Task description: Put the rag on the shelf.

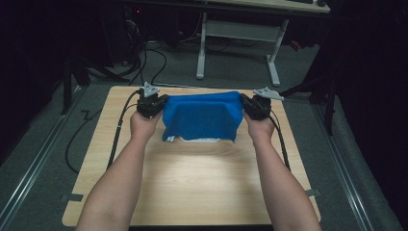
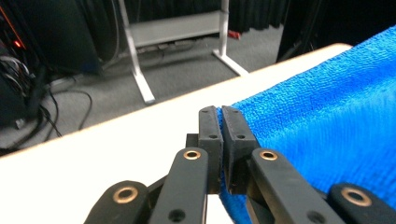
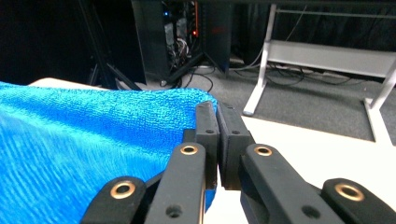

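Nearby, white desk frame (image 1: 240, 36) beyond table (image 1: 192, 183).

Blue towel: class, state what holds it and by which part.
The blue towel is held by the left gripper and right gripper, each shut on an upper corner.

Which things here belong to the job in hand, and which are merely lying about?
Part of the job:
- blue towel, held up by its two top corners
- left gripper, fingers shut on one corner
- right gripper, fingers shut on the other corner
- wooden table beneath it

Lying about:
- white desk frame on the floor beyond
- floor cables
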Tool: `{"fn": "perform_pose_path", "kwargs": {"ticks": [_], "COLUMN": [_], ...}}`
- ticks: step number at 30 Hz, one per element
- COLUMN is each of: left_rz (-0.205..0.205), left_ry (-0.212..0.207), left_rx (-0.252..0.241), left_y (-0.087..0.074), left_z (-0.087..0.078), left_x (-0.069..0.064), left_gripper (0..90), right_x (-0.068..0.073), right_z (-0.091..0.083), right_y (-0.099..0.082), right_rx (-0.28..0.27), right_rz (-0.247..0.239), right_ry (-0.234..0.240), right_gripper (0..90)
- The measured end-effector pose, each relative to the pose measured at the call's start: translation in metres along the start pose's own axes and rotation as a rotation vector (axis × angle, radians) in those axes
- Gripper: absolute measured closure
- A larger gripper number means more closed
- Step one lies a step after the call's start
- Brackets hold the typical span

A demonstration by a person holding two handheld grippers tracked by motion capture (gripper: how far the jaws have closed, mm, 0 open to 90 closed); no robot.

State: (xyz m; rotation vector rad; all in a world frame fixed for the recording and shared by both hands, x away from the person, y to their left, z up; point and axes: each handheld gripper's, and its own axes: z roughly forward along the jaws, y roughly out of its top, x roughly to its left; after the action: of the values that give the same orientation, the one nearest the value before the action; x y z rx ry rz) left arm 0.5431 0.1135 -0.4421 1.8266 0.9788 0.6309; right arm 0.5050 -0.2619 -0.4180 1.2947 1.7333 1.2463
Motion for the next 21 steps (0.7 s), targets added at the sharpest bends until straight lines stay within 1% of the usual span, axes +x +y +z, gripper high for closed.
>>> {"fn": "perform_pose_path", "kwargs": {"ticks": [2,4,5,7,8,9,11,14,16,21], "left_rz": [-0.001,-0.012,-0.016,-0.025,-0.033,-0.03,-0.037,-0.049,-0.058,-0.064], "left_ry": [-0.006,-0.016,-0.021,-0.028,-0.036,-0.039,-0.045,-0.05,-0.063,-0.08], "left_rx": [0.015,0.031,0.036,0.044,0.061,0.066,0.062,0.071,0.08,0.087], "left_y": [-0.009,-0.019,-0.021,-0.025,-0.029,-0.031,-0.034,-0.04,-0.044,-0.053], "left_z": [0.002,0.004,0.005,0.006,0.007,0.007,0.007,0.008,0.008,0.009], "left_x": [-0.001,-0.003,-0.003,-0.003,-0.002,-0.003,-0.003,-0.003,-0.004,-0.007], "left_gripper": [87.6,87.6,87.6,87.6,87.5,87.4,87.2,87.0,86.7,85.7], "right_x": [0.0,0.0,0.0,0.0,0.001,0.001,0.0,0.002,0.002,0.0], "right_z": [0.001,0.003,0.005,0.006,0.006,0.007,0.008,0.009,0.01,0.011], "right_y": [-0.008,-0.017,-0.023,-0.027,-0.029,-0.034,-0.039,-0.047,-0.054,-0.065], "right_rx": [0.014,0.028,0.046,0.05,0.051,0.054,0.064,0.081,0.082,0.109], "right_rz": [0.004,0.008,0.009,0.007,0.014,0.018,0.024,0.029,0.029,0.036], "right_ry": [0.001,-0.001,-0.001,0.002,0.004,0.006,0.008,0.009,0.007,0.0], "right_gripper": [88.9,88.9,88.9,88.9,88.9,88.8,88.8,88.7,88.6,88.6]}}
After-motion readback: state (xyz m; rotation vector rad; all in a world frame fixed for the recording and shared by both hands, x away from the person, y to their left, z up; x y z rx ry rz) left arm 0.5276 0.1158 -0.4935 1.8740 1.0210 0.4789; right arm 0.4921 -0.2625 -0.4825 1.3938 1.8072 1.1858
